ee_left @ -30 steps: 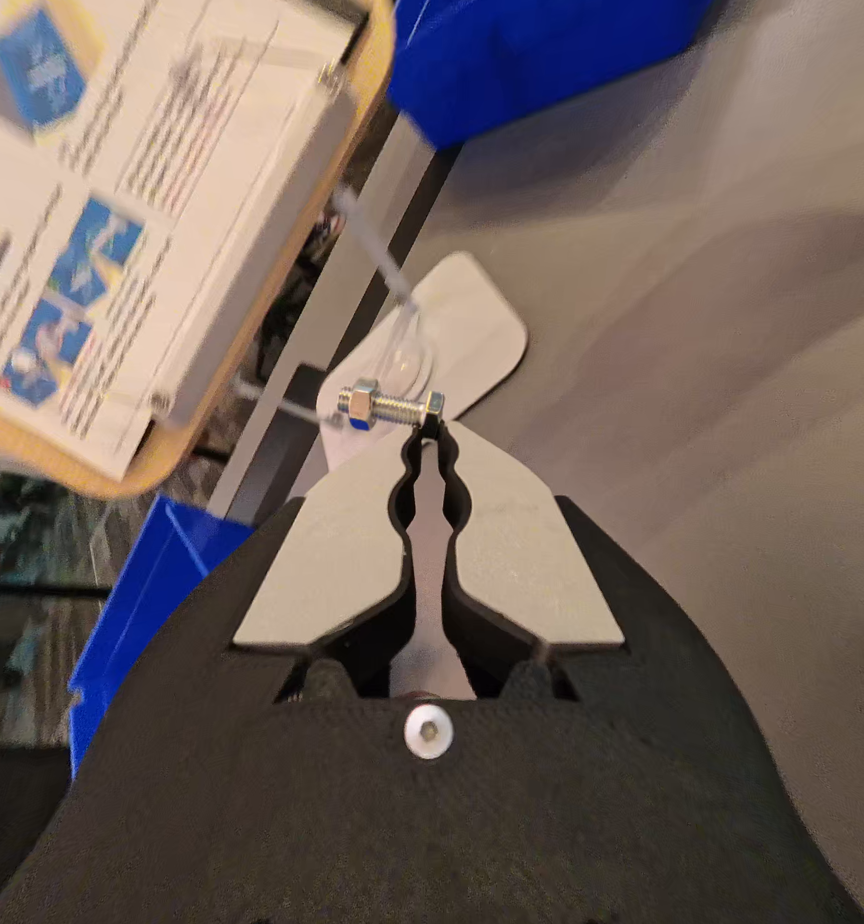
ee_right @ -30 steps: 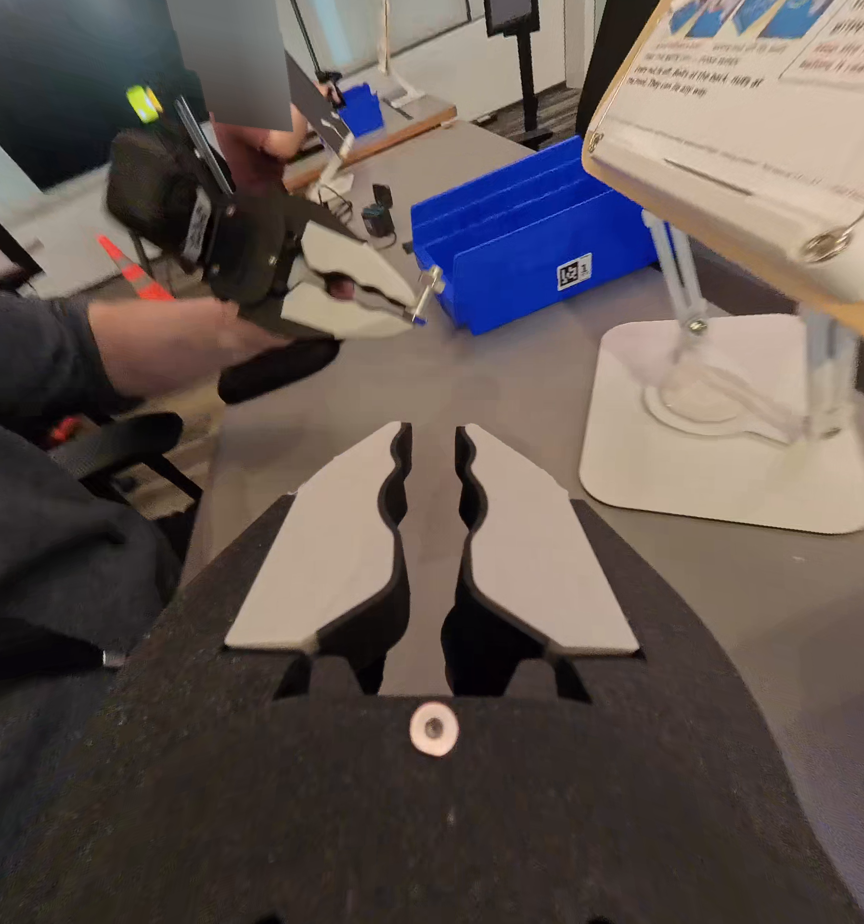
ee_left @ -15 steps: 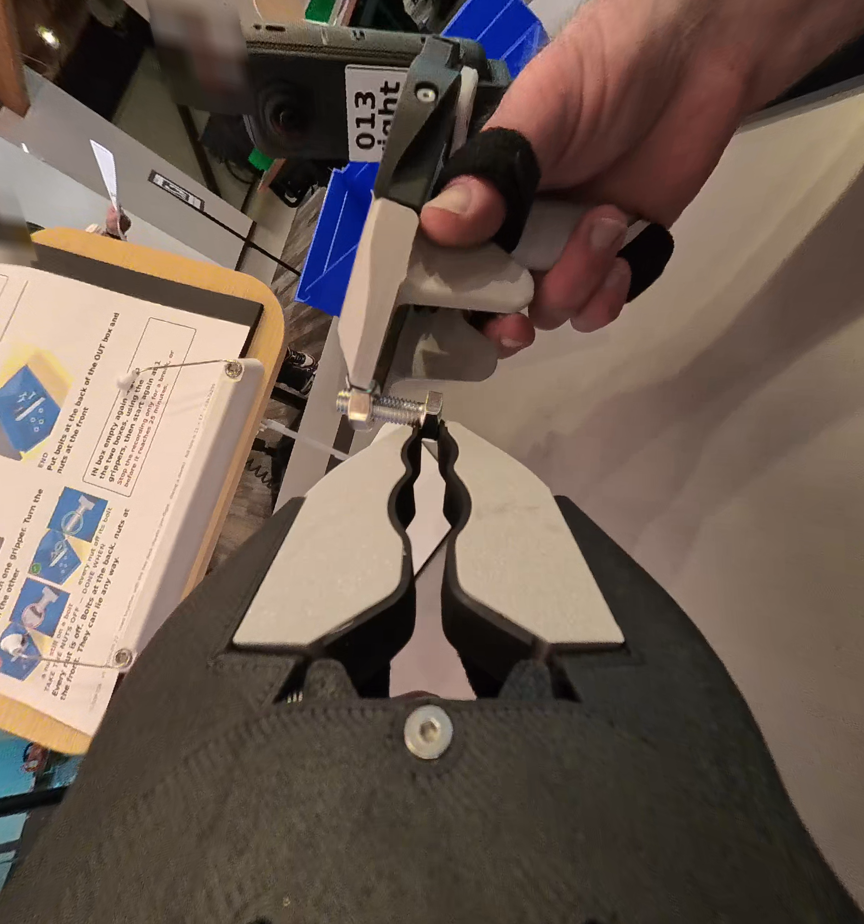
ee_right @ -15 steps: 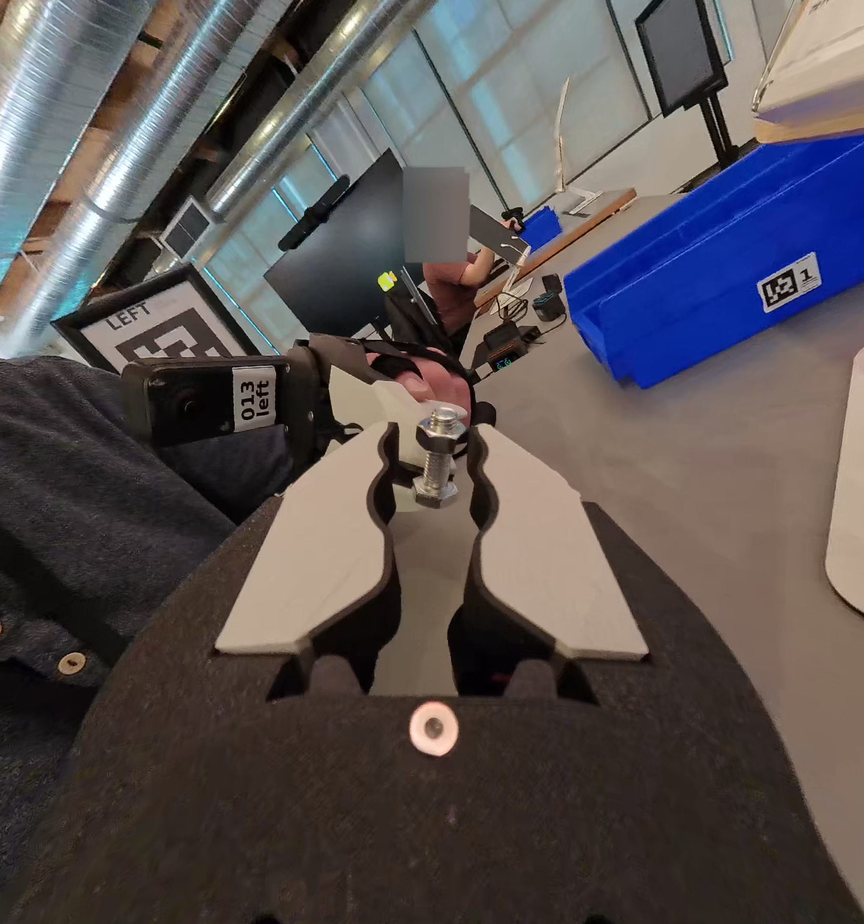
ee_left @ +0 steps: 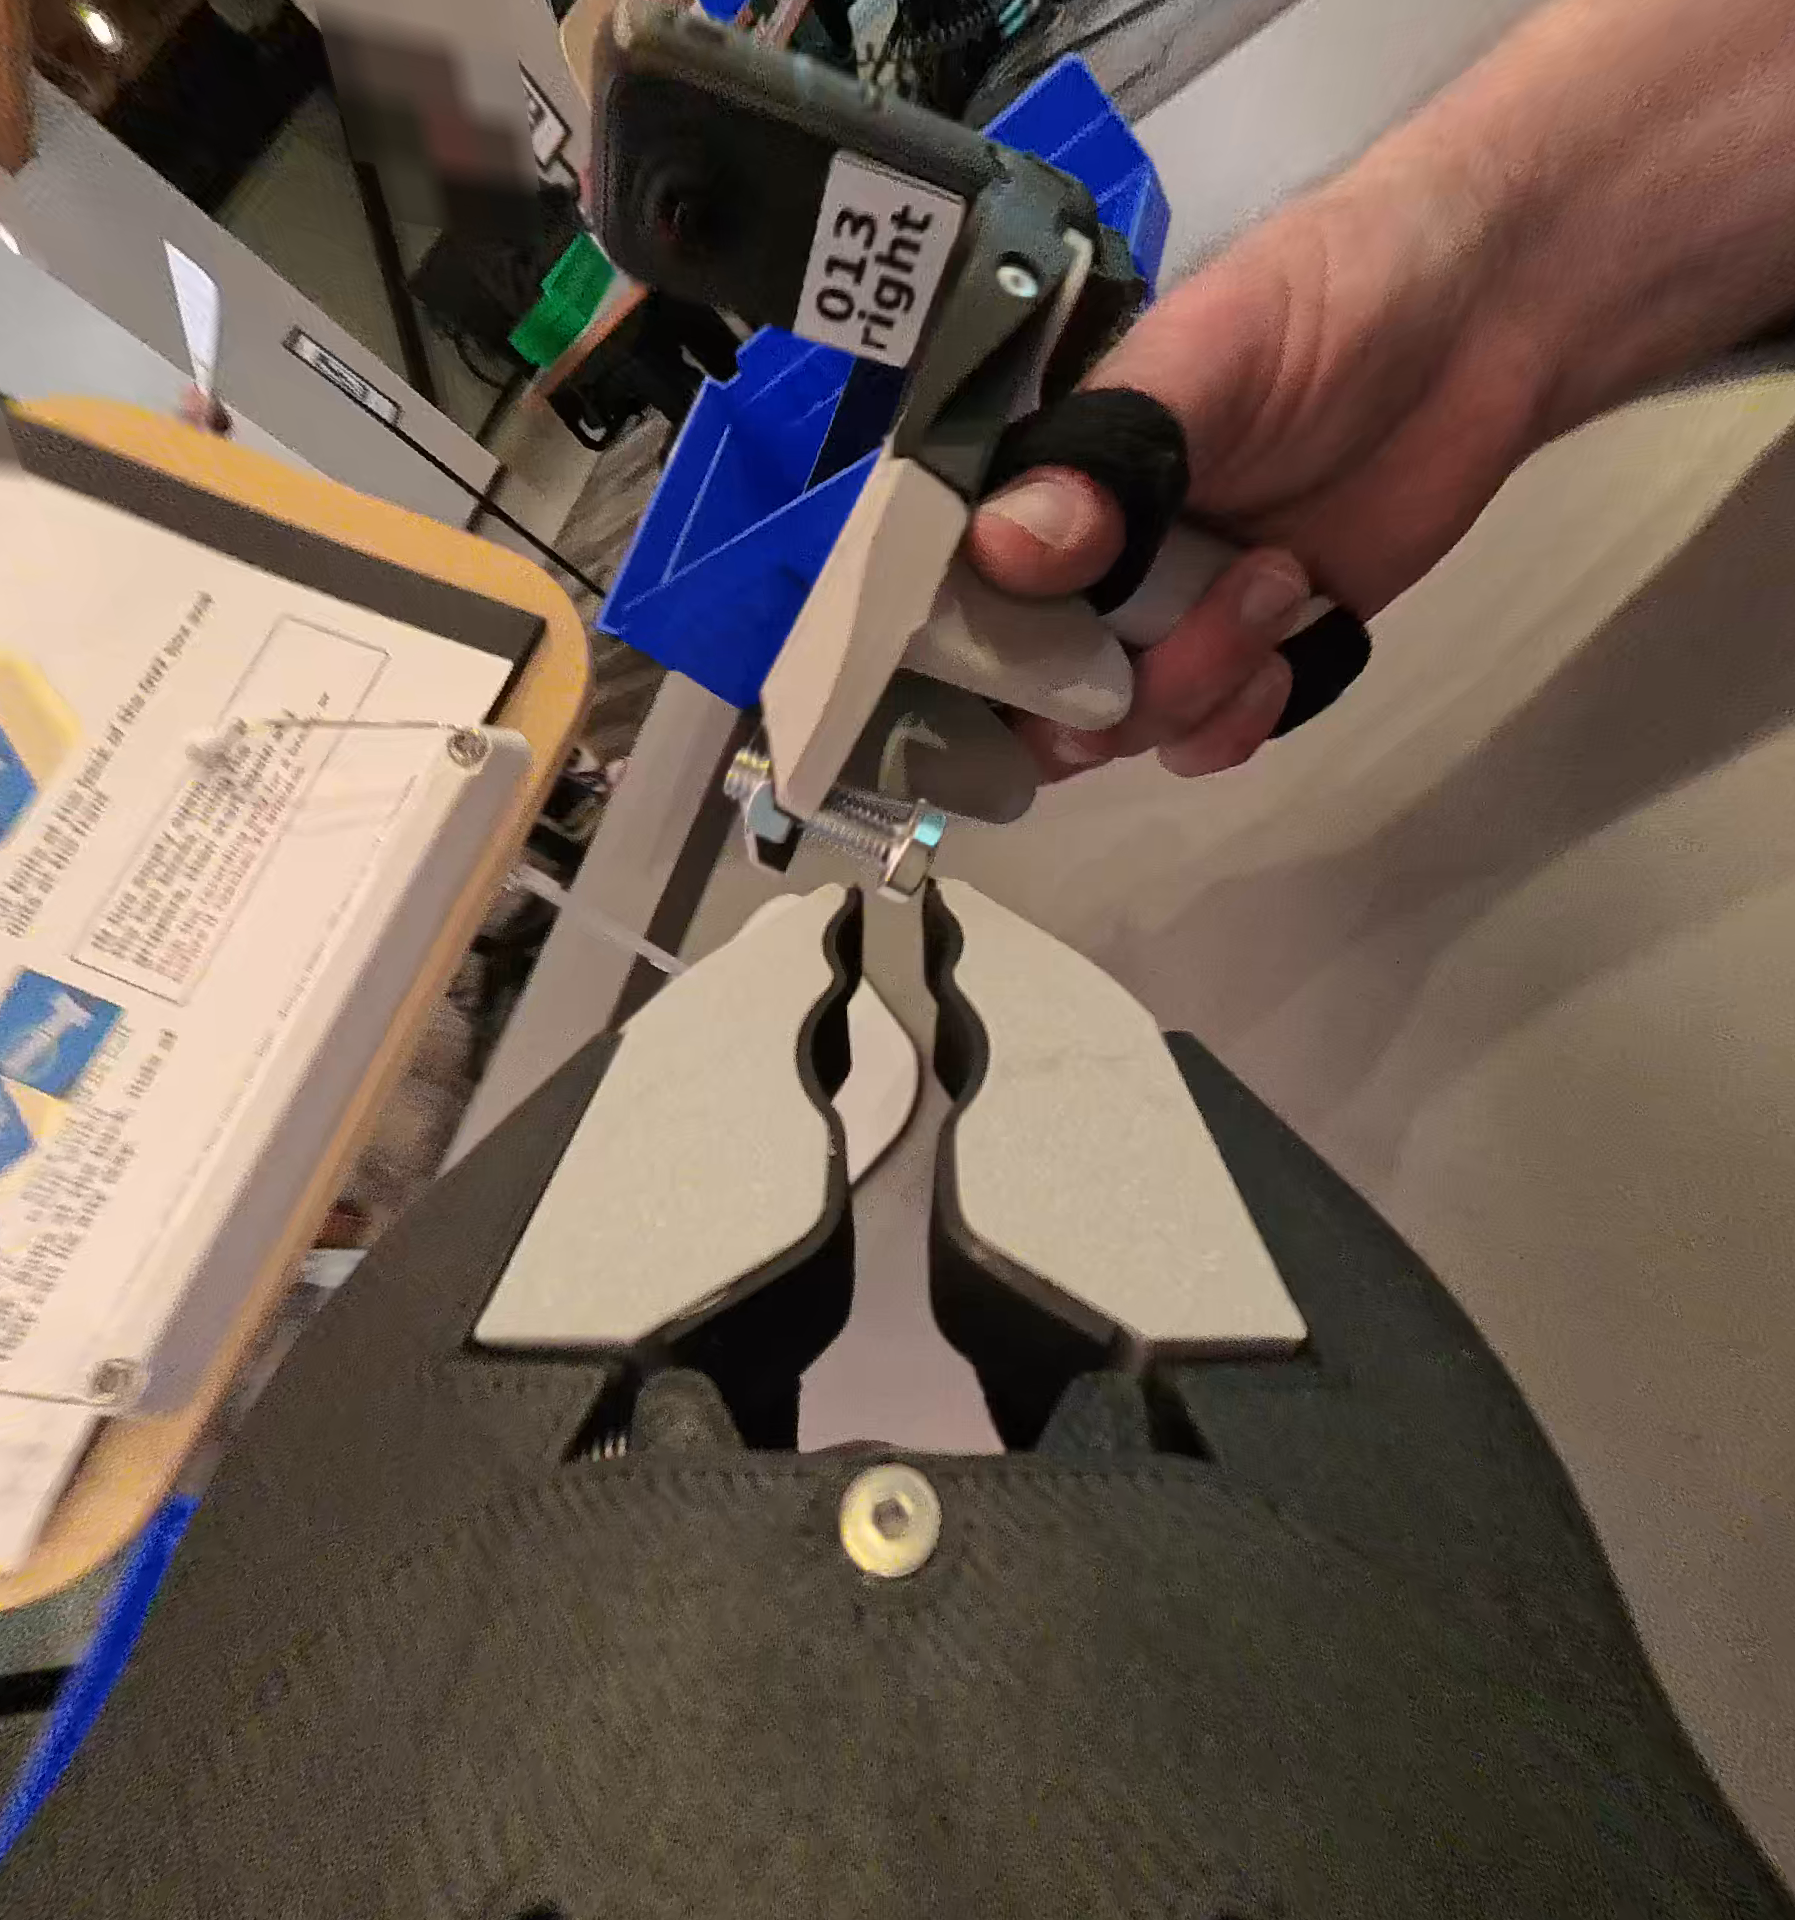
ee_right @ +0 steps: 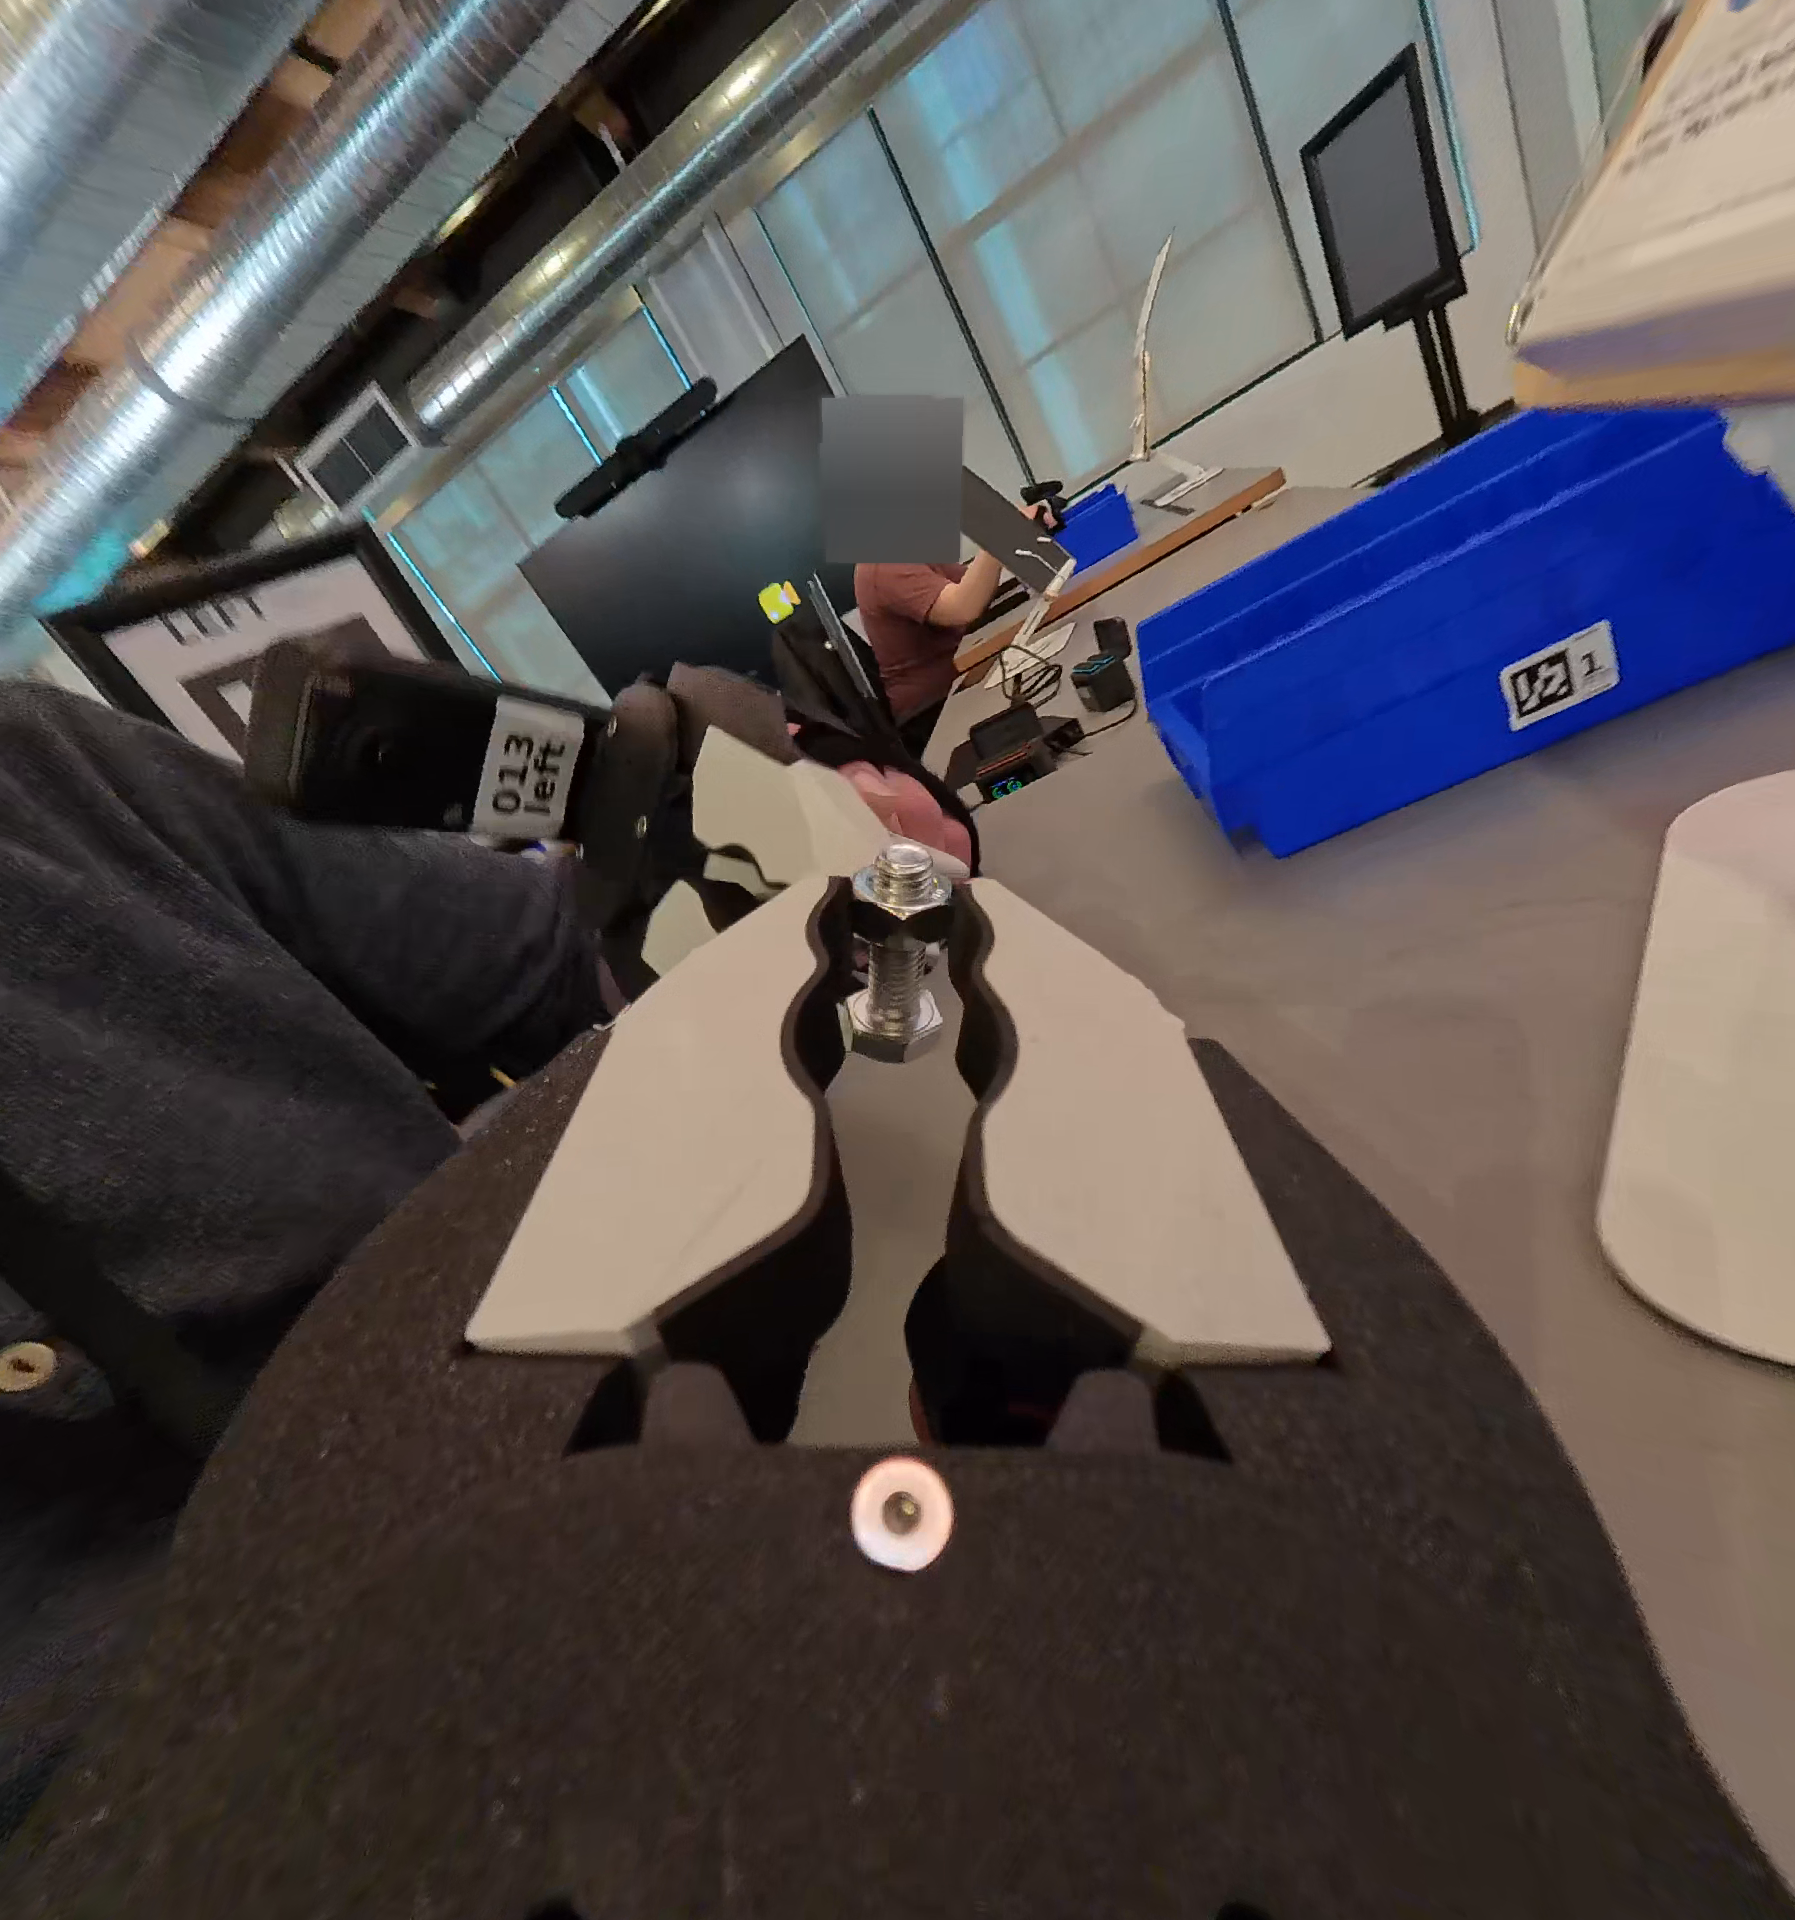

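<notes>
The left claw (ee_left: 891,896) pinches the hexagonal head of a silver threaded steel bolt (ee_left: 851,826). Only the right wrist view shows the right claw (ee_right: 898,902) clamping the bolt's silver nut (ee_right: 898,909).

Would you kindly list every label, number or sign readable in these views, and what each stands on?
I leave the wording uncopied and list the bearers only.
White camera label: legible.
Second camera label: legible.
Bin tag: legible.
Instruction sheet: blurred.
Framed sign: partly hidden.
</notes>
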Tool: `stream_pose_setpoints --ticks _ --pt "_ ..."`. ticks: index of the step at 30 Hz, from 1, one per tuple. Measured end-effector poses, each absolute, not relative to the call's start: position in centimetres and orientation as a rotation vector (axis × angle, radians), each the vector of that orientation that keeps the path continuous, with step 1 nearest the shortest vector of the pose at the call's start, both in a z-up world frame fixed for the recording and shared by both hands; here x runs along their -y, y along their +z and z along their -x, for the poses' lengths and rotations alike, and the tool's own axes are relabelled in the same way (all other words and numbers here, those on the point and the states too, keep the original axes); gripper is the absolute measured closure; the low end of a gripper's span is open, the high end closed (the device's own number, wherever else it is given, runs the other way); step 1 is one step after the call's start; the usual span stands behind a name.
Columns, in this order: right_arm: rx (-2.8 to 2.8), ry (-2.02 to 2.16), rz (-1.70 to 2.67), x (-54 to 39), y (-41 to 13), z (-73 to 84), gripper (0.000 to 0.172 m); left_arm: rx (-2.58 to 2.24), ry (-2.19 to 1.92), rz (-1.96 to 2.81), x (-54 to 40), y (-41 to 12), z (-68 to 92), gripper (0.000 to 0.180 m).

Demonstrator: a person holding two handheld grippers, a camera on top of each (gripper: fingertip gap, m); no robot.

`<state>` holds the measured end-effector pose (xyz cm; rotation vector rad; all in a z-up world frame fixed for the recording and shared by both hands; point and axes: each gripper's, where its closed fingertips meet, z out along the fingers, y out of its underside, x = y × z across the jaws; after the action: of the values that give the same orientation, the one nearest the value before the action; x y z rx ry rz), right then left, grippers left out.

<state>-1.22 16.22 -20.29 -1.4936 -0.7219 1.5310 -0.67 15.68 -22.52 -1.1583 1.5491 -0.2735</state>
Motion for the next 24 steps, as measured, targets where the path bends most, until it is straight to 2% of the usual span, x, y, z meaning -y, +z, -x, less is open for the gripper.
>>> stream_pose_setpoints --ticks 7,14,20,24 --pt "0.864 1.342 1.379 -15.8 -19.5 1.3 0.154 -1.391 -0.779 1.493 -15.6 -22.7 0.5 0.135" --pt "0.974 1.257 1.301 -14.9 -19.5 2.3 0.154 -1.337 -1.186 1.576 -13.9 -22.6 -0.5 0.148" --pt "0.978 1.284 1.282 -14.6 -19.9 2.5 0.155 -1.321 -1.219 1.572 -13.8 -22.6 -0.6 0.162" --pt "0.964 1.298 1.277 -14.7 -19.9 2.5 0.155 -1.317 -1.228 1.569 -13.9 -22.7 -0.6 0.162"
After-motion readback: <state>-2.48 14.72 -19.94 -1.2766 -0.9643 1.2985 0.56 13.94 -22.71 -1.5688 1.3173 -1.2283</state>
